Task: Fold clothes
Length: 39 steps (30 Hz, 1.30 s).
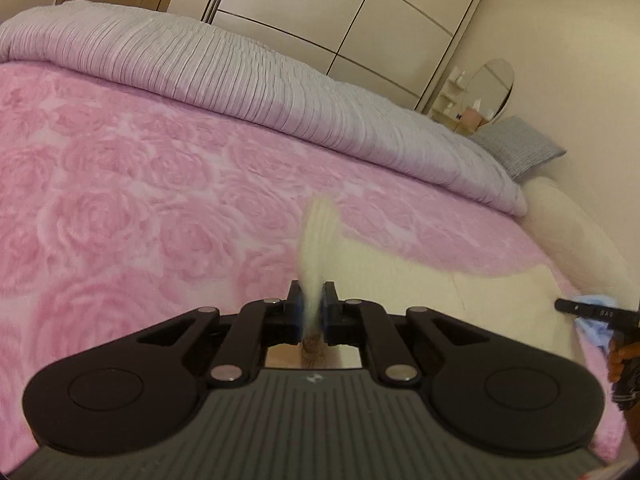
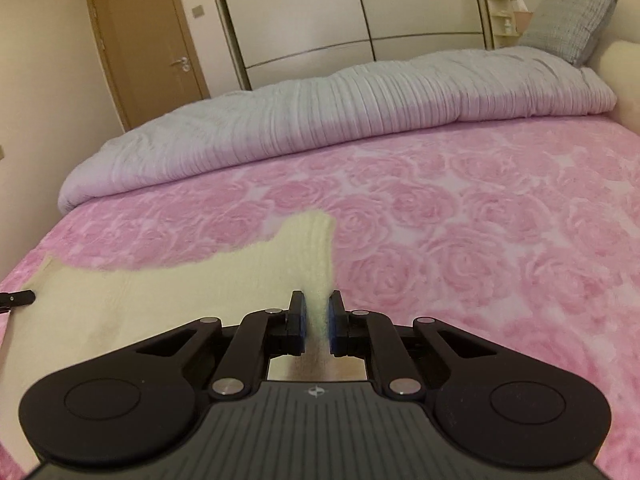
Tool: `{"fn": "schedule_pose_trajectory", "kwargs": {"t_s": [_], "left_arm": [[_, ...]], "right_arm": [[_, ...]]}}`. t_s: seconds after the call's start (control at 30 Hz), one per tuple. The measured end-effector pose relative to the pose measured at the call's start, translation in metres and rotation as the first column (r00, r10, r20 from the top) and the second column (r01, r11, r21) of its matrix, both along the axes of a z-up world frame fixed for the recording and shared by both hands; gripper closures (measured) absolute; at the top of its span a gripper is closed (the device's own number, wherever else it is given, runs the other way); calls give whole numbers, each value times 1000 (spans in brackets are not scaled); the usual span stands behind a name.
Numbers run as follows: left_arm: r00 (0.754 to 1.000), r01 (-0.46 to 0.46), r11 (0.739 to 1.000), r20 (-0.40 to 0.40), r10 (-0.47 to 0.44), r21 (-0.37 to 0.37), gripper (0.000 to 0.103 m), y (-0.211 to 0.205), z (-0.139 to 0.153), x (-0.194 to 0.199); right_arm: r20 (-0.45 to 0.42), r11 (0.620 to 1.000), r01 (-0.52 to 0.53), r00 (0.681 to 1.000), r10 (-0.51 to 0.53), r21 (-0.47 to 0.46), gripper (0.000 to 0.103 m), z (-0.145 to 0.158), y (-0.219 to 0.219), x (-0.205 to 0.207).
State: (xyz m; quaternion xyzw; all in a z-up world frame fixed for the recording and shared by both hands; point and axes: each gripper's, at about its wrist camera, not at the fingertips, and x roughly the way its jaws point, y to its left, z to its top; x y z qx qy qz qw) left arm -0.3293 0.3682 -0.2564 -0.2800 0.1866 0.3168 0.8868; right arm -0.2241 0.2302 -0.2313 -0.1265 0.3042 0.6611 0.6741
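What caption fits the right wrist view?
Right claw pinching a cream garment over a pink rose blanket.

A bed fills most of both views, covered by a pink blanket (image 2: 460, 216) with a raised rose pattern. Along its far side lies a bunched, ribbed duvet (image 2: 340, 120) in pale grey-lilac, running the width of the bed. At one end of the duvet a grey textured pillow (image 2: 572, 28) leans up against a cream padded headboard (image 1: 572, 232). Behind the bed stands a tall wardrobe (image 2: 320, 12) with cream panelled sliding doors. Beside it is a closed brown wooden door (image 2: 152, 48) with a metal handle. An oval mirror (image 1: 490, 88) stands near the pillow, with small shelves holding bottles just beside it; the bottles are too small to make out.
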Motion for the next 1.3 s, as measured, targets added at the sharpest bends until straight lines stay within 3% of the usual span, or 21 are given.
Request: {"fn": "schedule_pose_trajectory", "kwargs": {"t_s": [0.13,0.3,0.37,0.4,0.43,0.53,0.63,0.8,0.93,1.07,1.1,1.17,1.2,1.27,1.3], "left_arm": [[999,-13,1000,-42,13,-11,97,16,-21,17],[981,-33,999,-190,30,-15,92,23,-57,37],[980,-51,999,-192,49,-5,86,22,-57,32],[979,-69,998,-192,67,-2,83,21,-53,27],[977,-89,996,-192,88,6,78,20,-47,22],[966,-130,990,-218,137,49,82,8,-25,1],[971,-103,993,-210,113,55,82,-24,0,-26],[978,63,995,-205,-46,75,83,-120,18,-36],[955,190,975,-253,-156,116,91,-164,-7,-20],[967,82,993,-248,-58,89,98,-162,-35,-34],[967,59,995,-252,-36,86,99,-161,-35,-37],[963,28,996,-270,-3,87,100,-159,-27,-40],[960,12,996,-279,13,88,100,-158,-23,-41],[954,-19,996,-297,45,91,101,-155,-14,-45],[955,-11,996,-293,37,92,101,-155,-8,-38]], "right_arm": [[18,998,30,999,-29,-59,93,-23,22,2],[43,981,75,997,-69,-180,91,-58,37,7],[73,977,97,994,-84,-191,73,-59,35,8],[88,976,113,991,-98,-187,56,-57,32,8],[95,977,136,988,-121,-166,50,-50,25,8],[42,976,184,983,-180,-118,51,-26,-8,13],[2,984,168,986,-168,-62,51,-6,-52,8],[62,997,52,997,-48,-53,57,-5,-112,-48],[158,994,-52,985,67,-99,63,-31,-122,-98],[279,994,-30,959,60,-110,70,-55,-128,-107],[281,993,-14,959,45,-114,71,-57,-130,-101],[225,991,32,974,-2,-127,84,-55,-134,-85],[220,991,49,975,-20,-127,86,-49,-135,-82],[210,988,83,976,-54,-129,84,-38,-136,-77],[205,989,87,977,-60,-124,78,-32,-135,-77]]}}
